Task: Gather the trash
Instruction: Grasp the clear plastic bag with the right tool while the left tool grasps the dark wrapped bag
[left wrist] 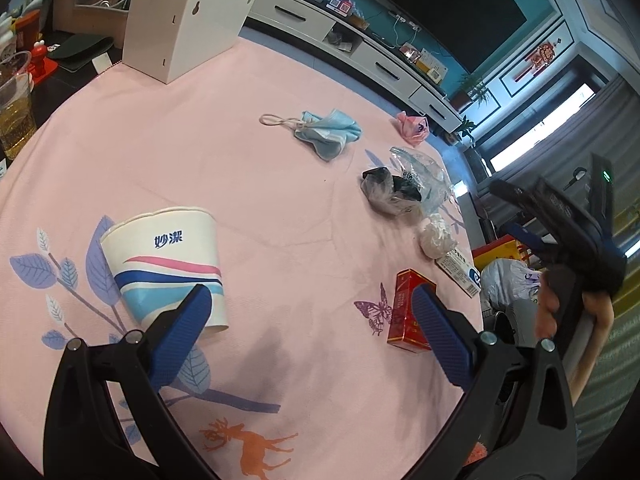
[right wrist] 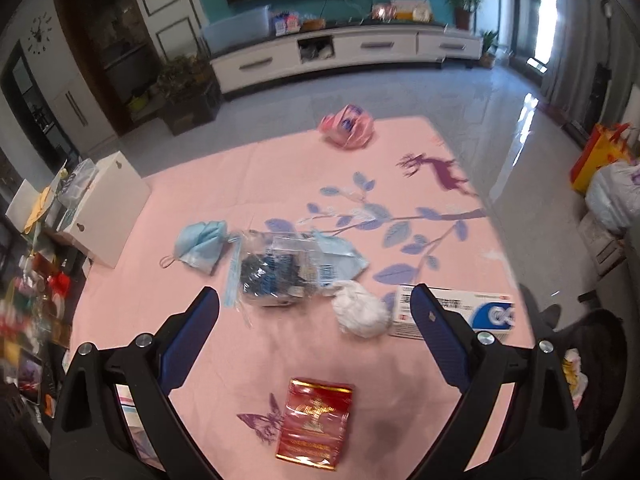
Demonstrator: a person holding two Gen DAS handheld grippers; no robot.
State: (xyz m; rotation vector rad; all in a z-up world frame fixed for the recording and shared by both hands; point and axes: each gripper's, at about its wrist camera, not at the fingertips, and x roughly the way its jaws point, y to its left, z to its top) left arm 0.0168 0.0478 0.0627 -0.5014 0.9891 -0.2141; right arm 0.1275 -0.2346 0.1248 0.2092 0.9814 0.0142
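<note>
Left wrist view: your table (left wrist: 260,208), under a pink cloth, carries the paper cup (left wrist: 168,264) lying on its side, apparently the collecting vessel. Your left gripper (left wrist: 310,308) hovers beside it, jaws apart and empty. Your right gripper (right wrist: 314,310) hangs with jaws apart, empty, above the red packet (right wrist: 314,424), likely first pickup. Blue mask (right wrist: 202,244), plastic bag (right wrist: 276,276) and white wad (right wrist: 362,314) lie scattered beyond.
</note>
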